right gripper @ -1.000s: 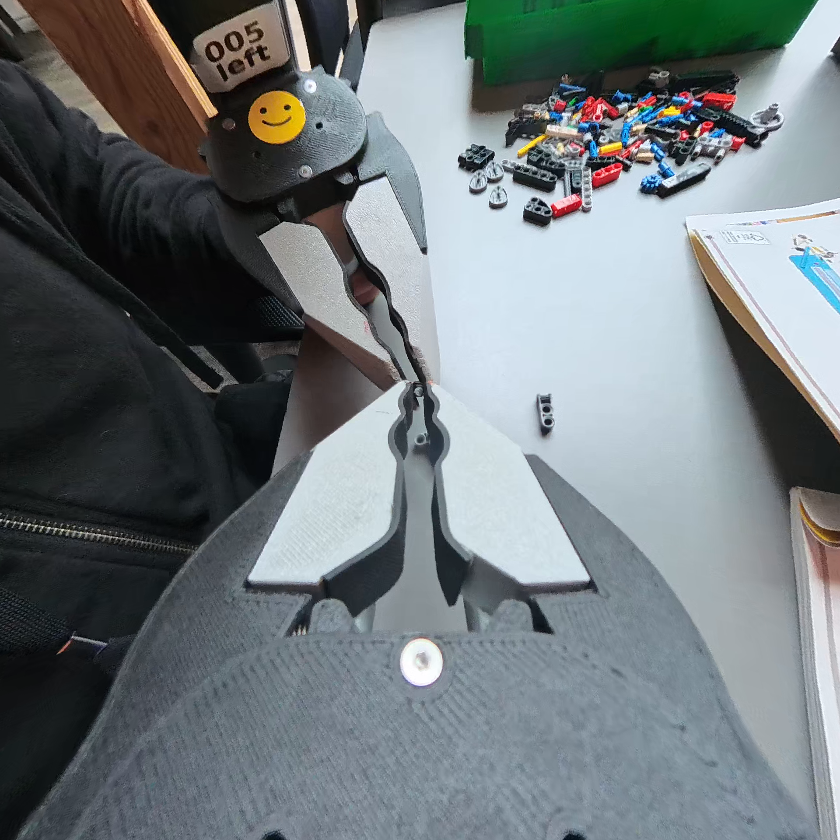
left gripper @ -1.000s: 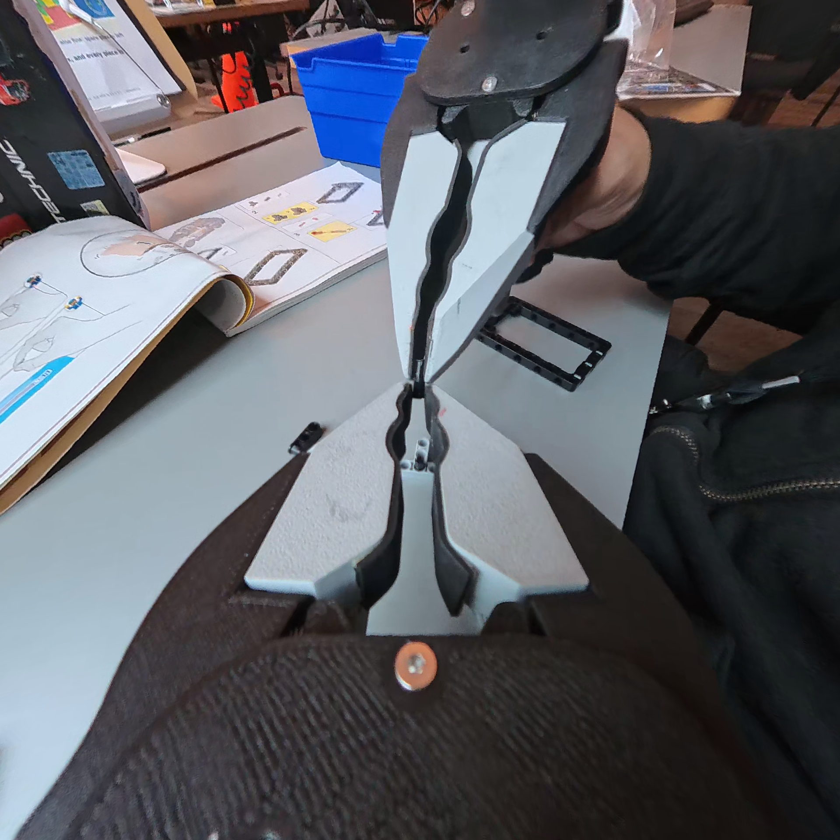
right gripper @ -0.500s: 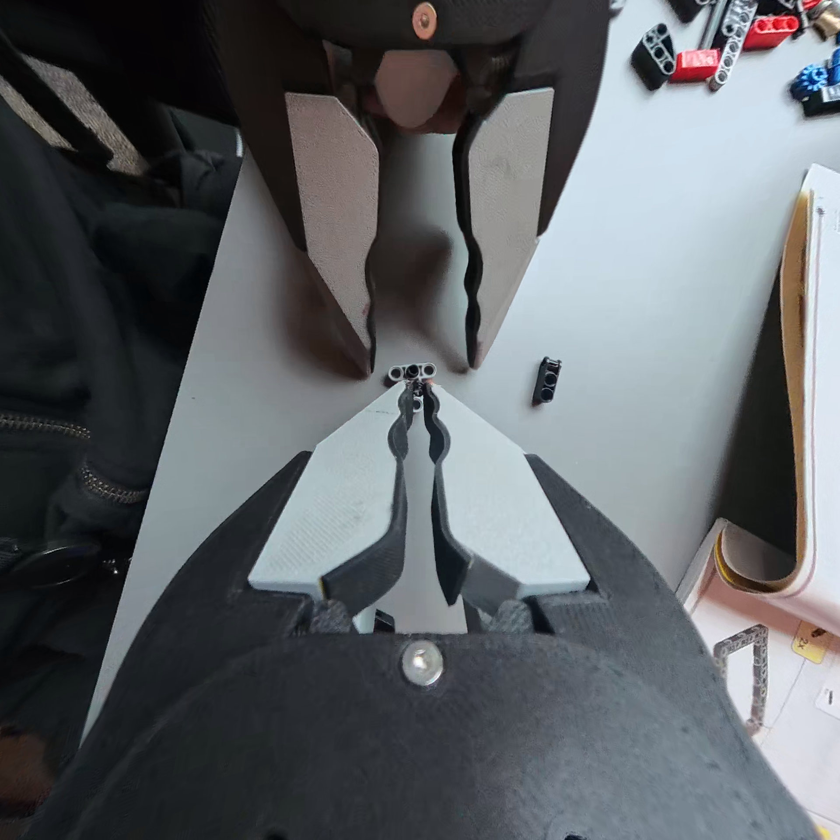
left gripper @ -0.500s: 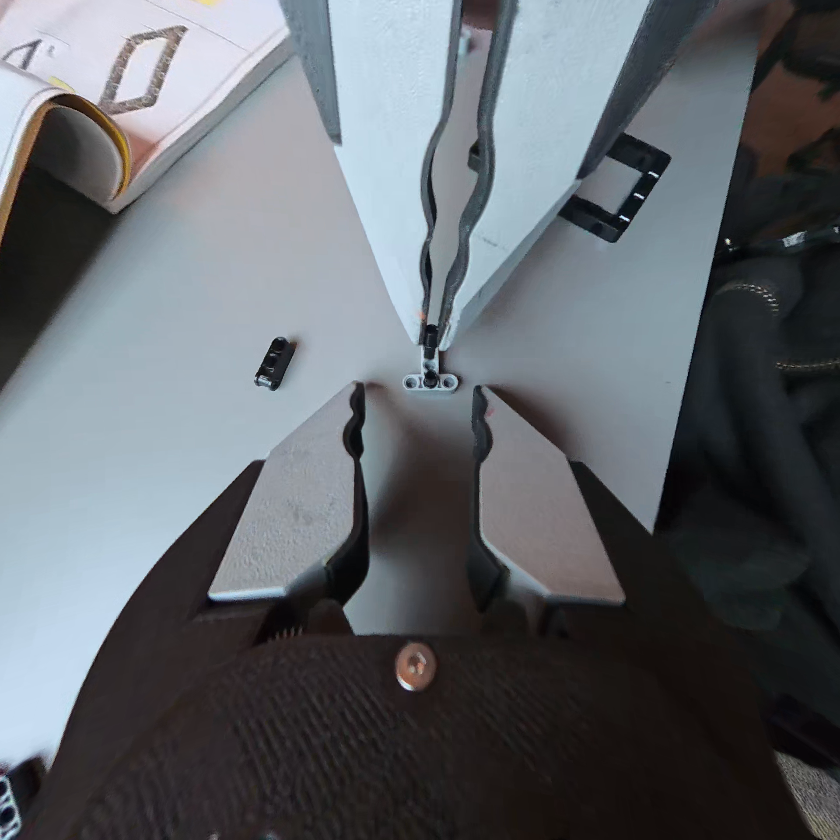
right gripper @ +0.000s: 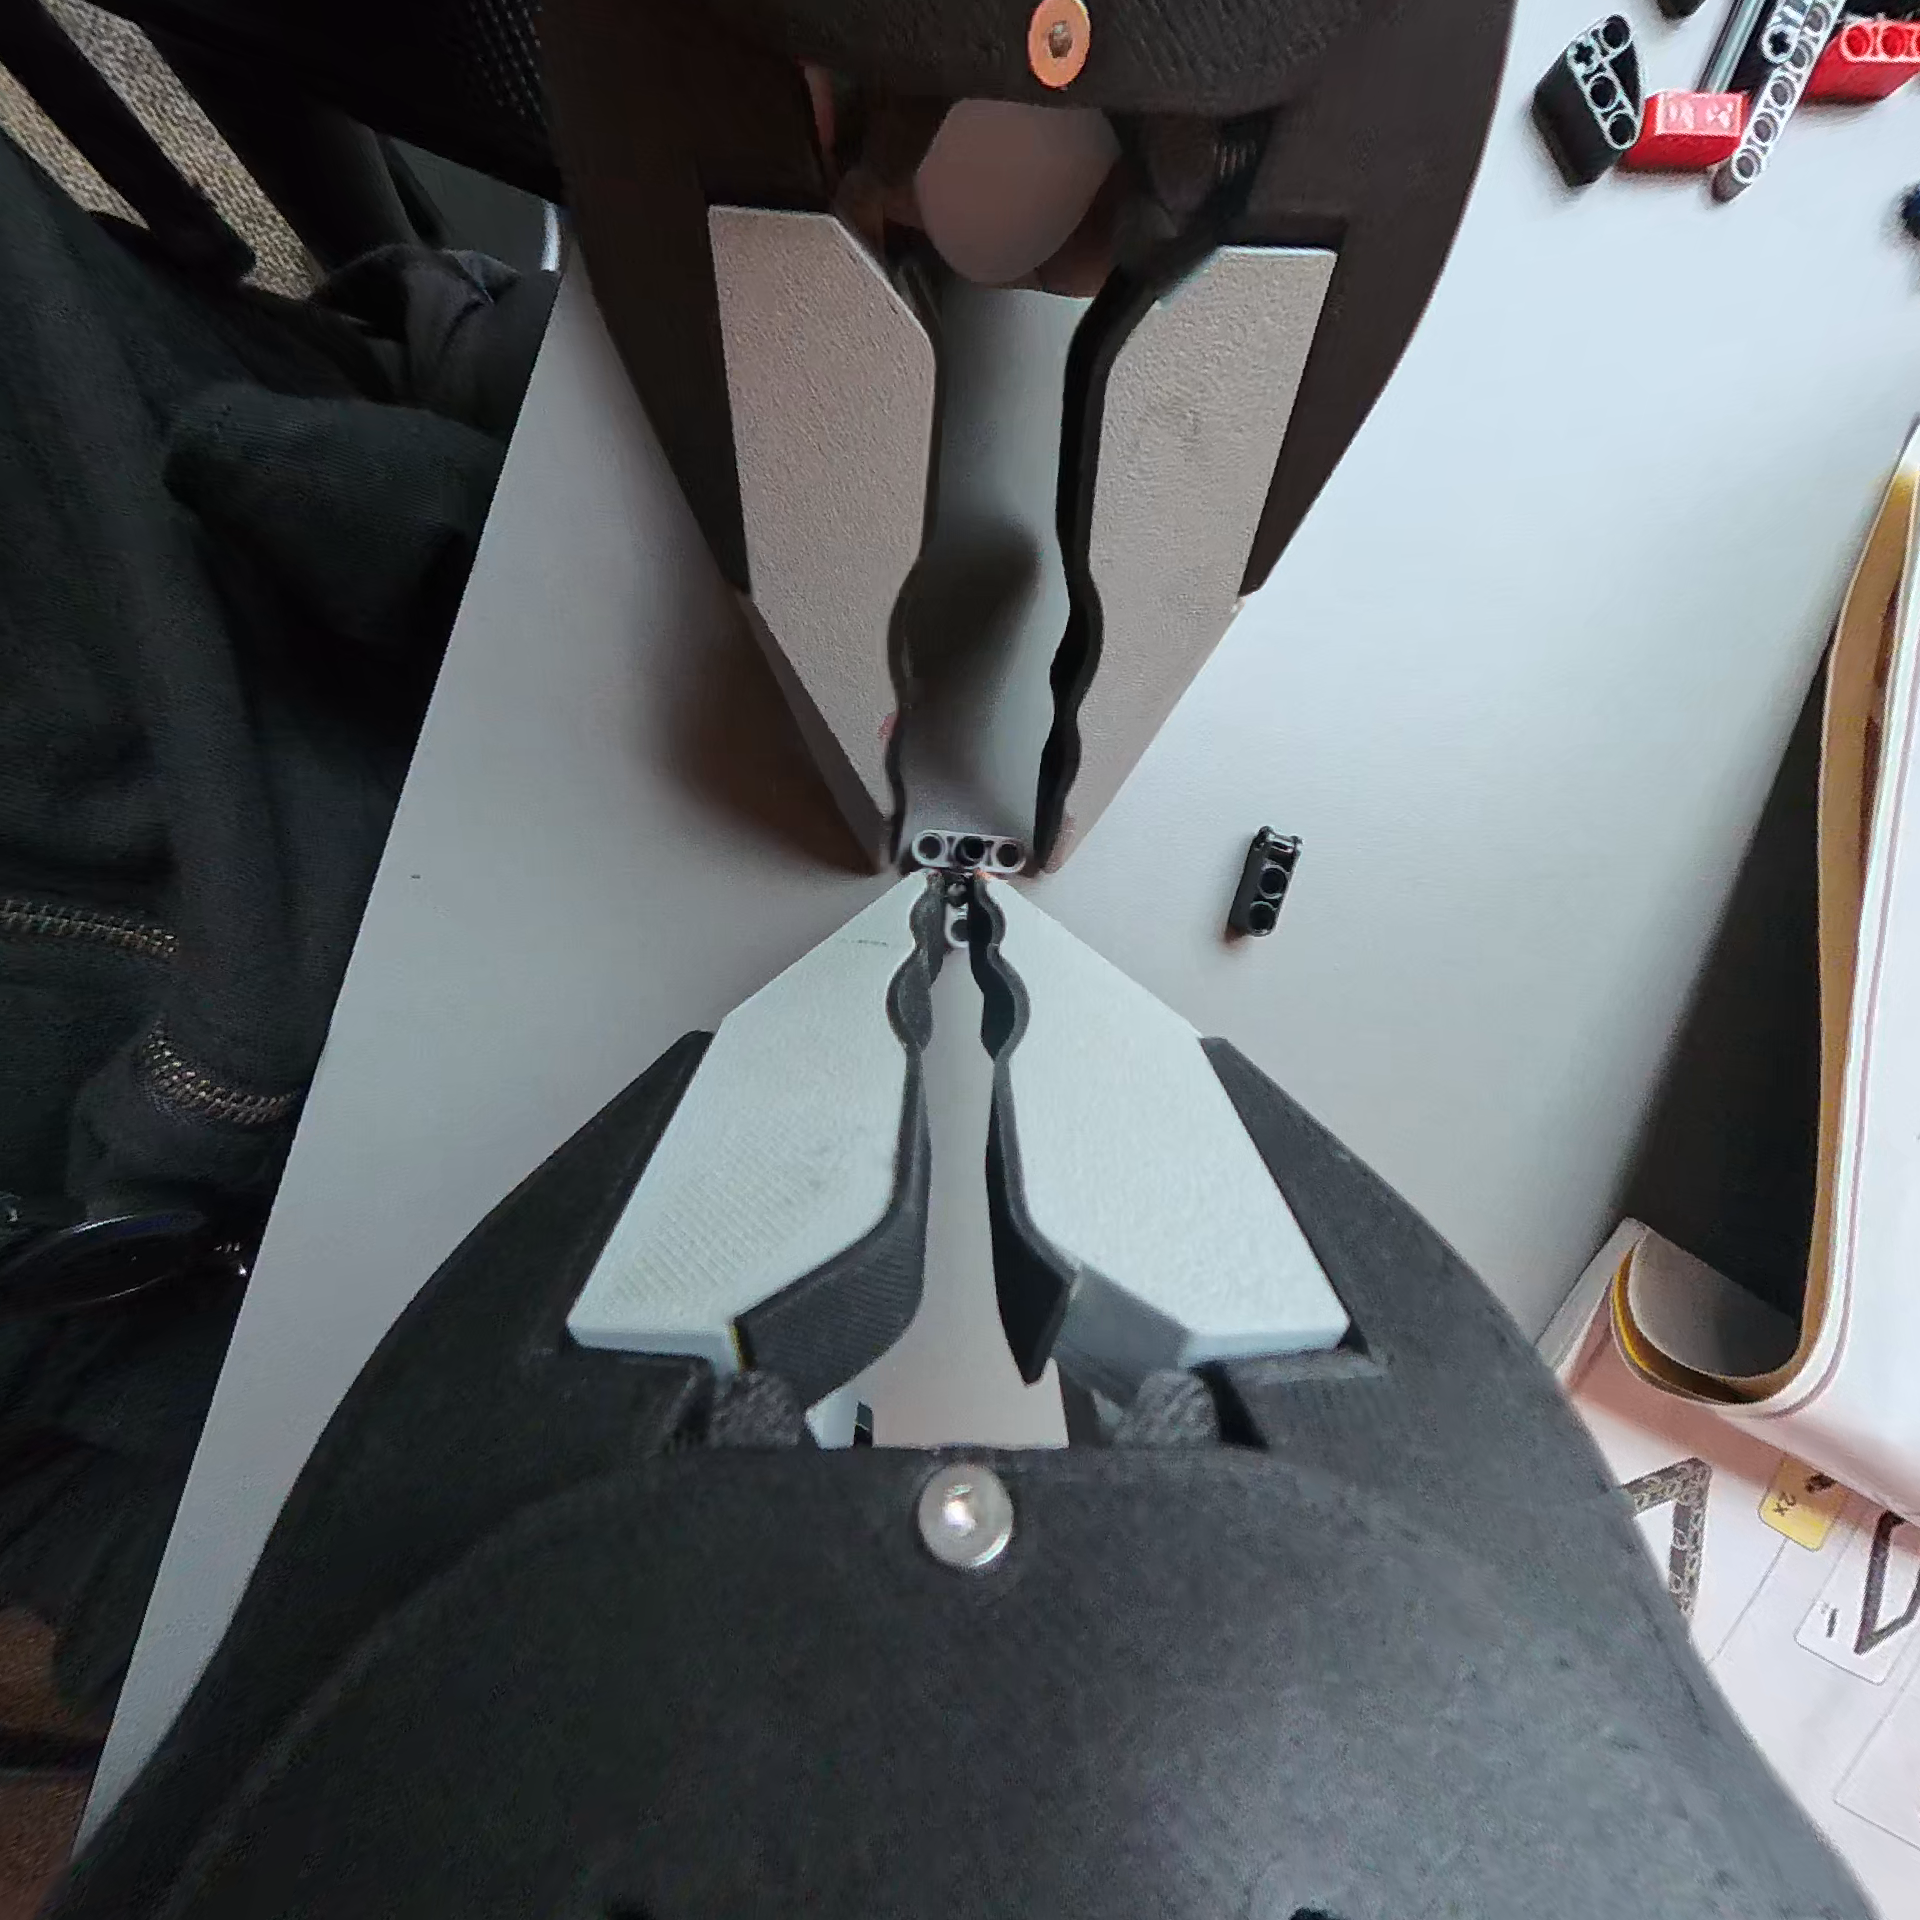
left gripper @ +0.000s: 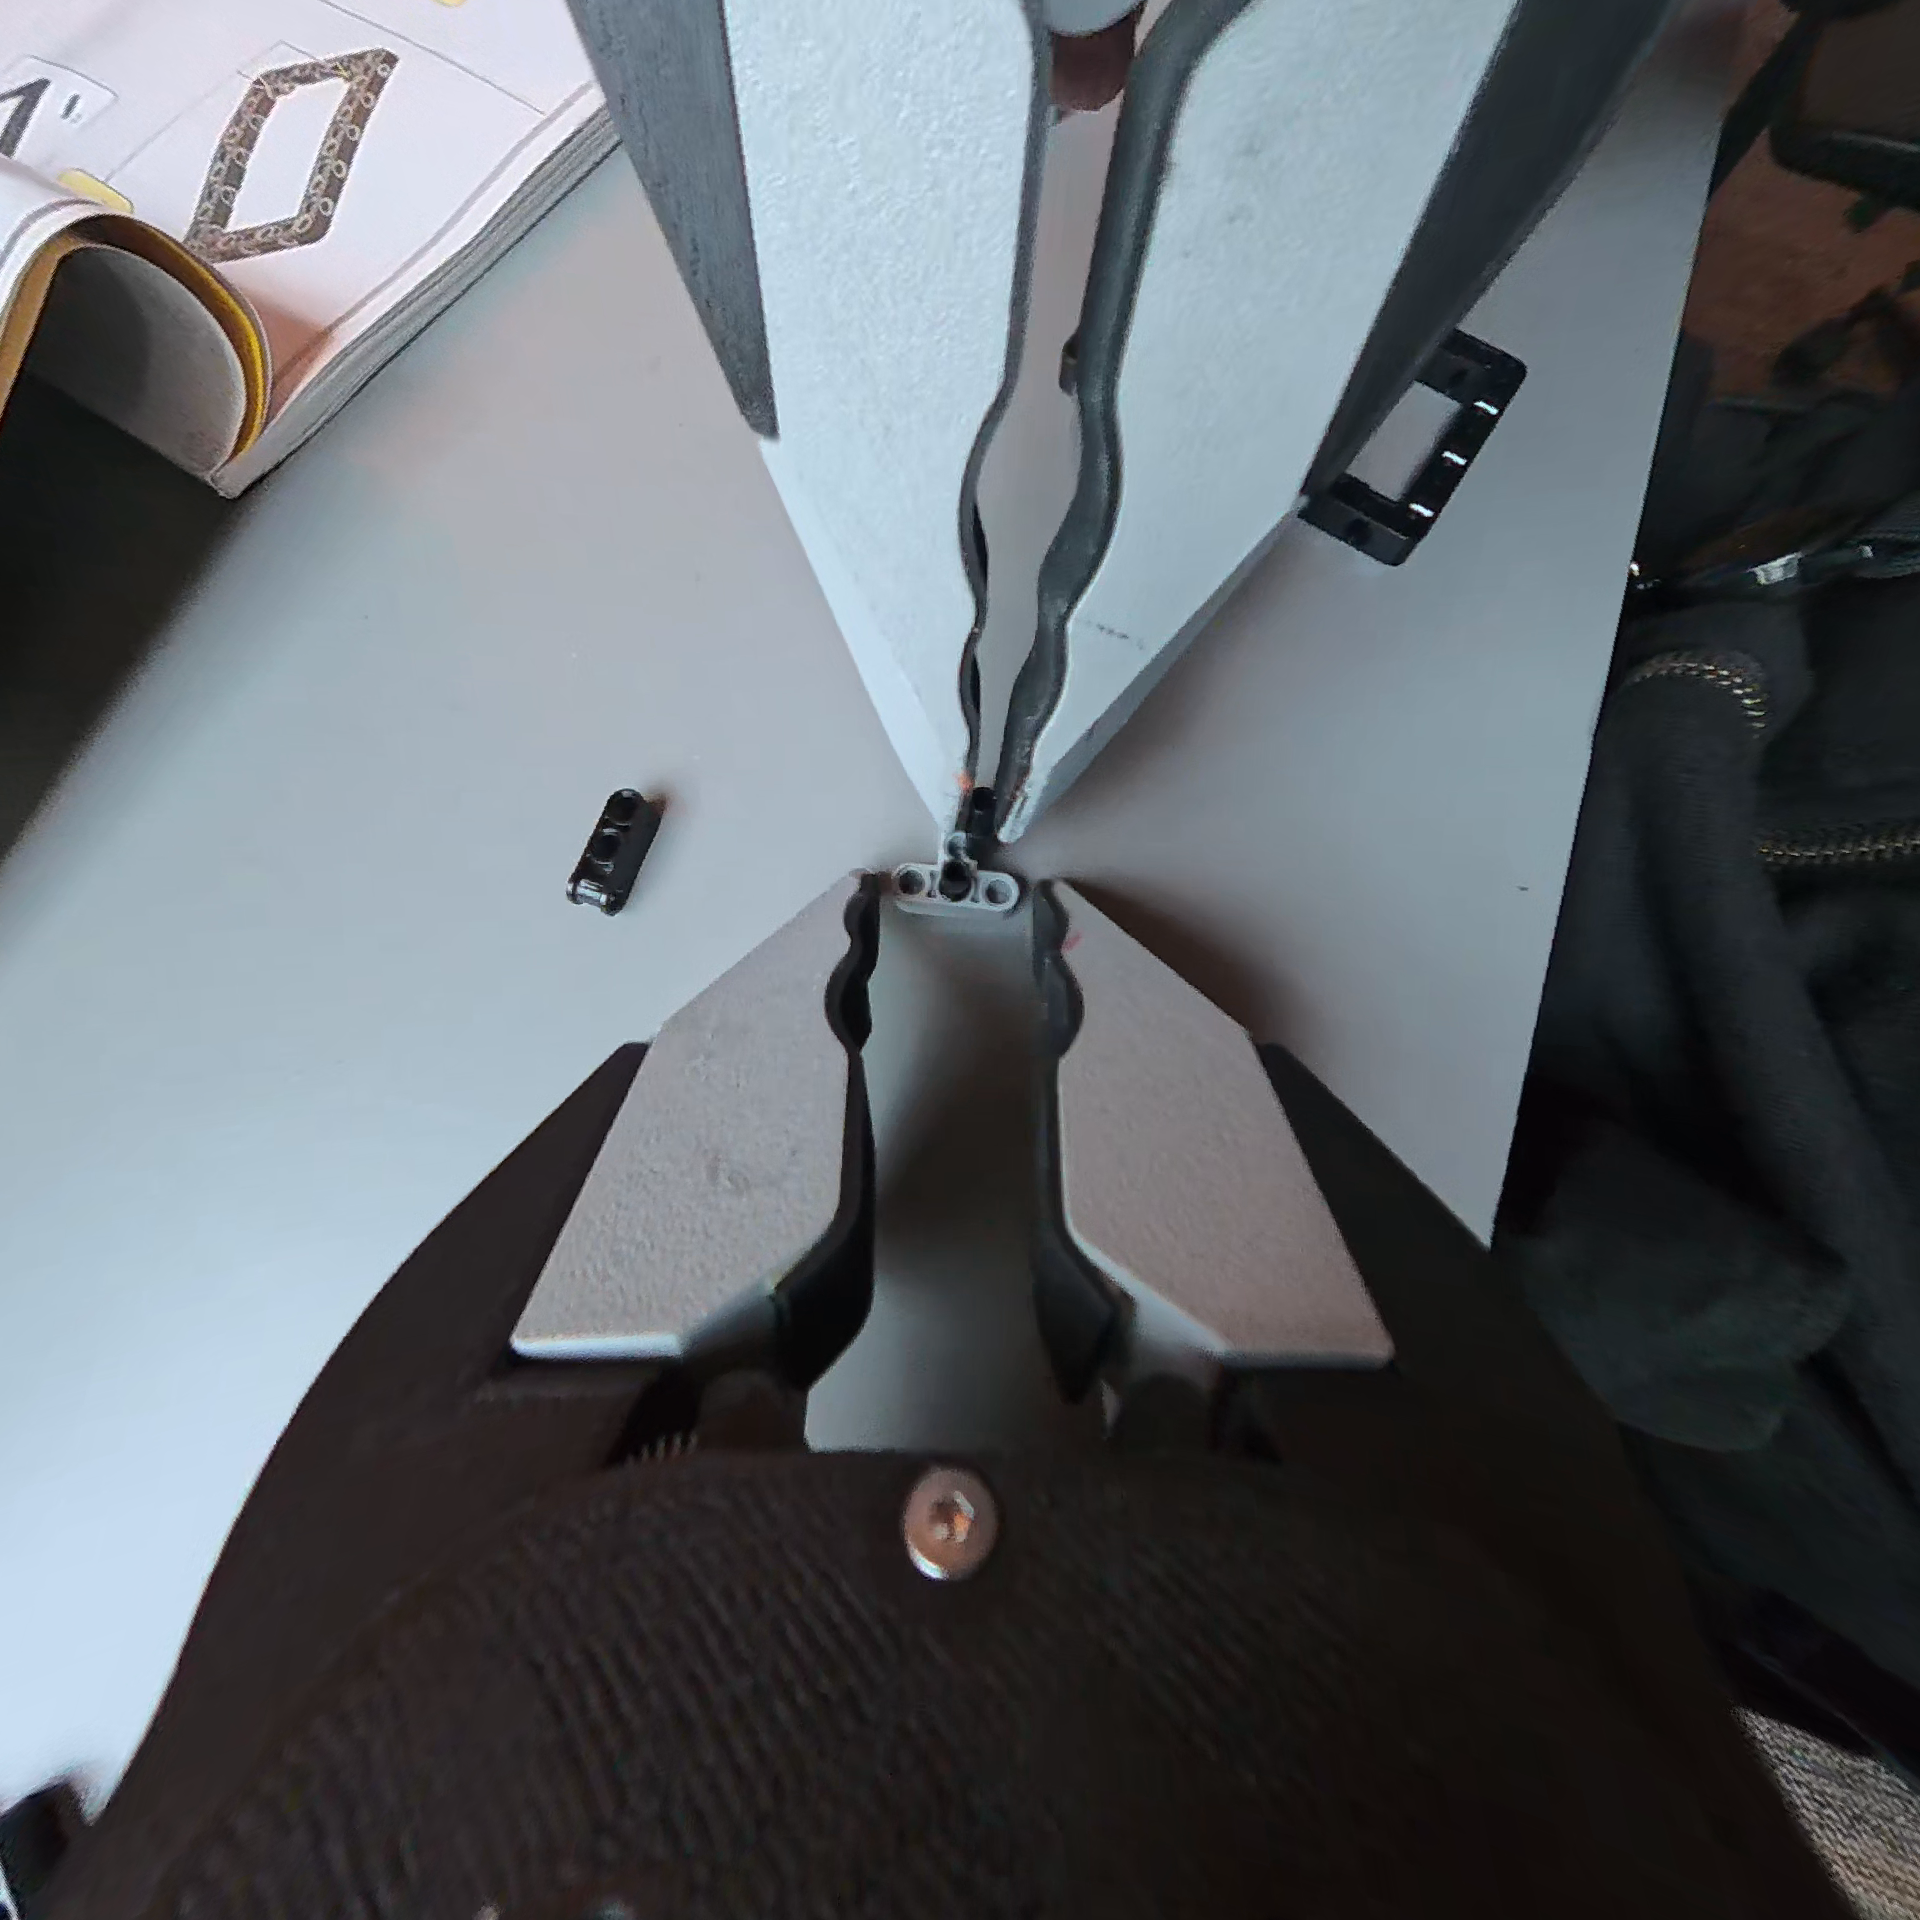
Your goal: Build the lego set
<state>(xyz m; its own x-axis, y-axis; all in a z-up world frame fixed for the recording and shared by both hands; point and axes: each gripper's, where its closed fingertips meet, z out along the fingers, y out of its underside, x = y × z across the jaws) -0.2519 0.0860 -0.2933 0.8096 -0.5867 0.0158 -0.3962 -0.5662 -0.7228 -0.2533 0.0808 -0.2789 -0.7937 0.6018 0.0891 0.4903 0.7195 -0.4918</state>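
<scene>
At frame centre the right gripper (right gripper: pixel 961 883) pinches the stem of the grey T-shaped piece (left gripper: pixel 958 885) just over the table (left gripper: pixel 364 727), so the left gripper (left gripper: pixel 951 904), jaws narrowly parted, can bracket its crossbar (contact unclear) for a handover.

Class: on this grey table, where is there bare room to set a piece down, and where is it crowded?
Bare table lies between the open instruction booklet and the small black connector. It is crowded where the left gripper and right gripper meet around the grey T-piece, and at the loose-parts pile.
</scene>
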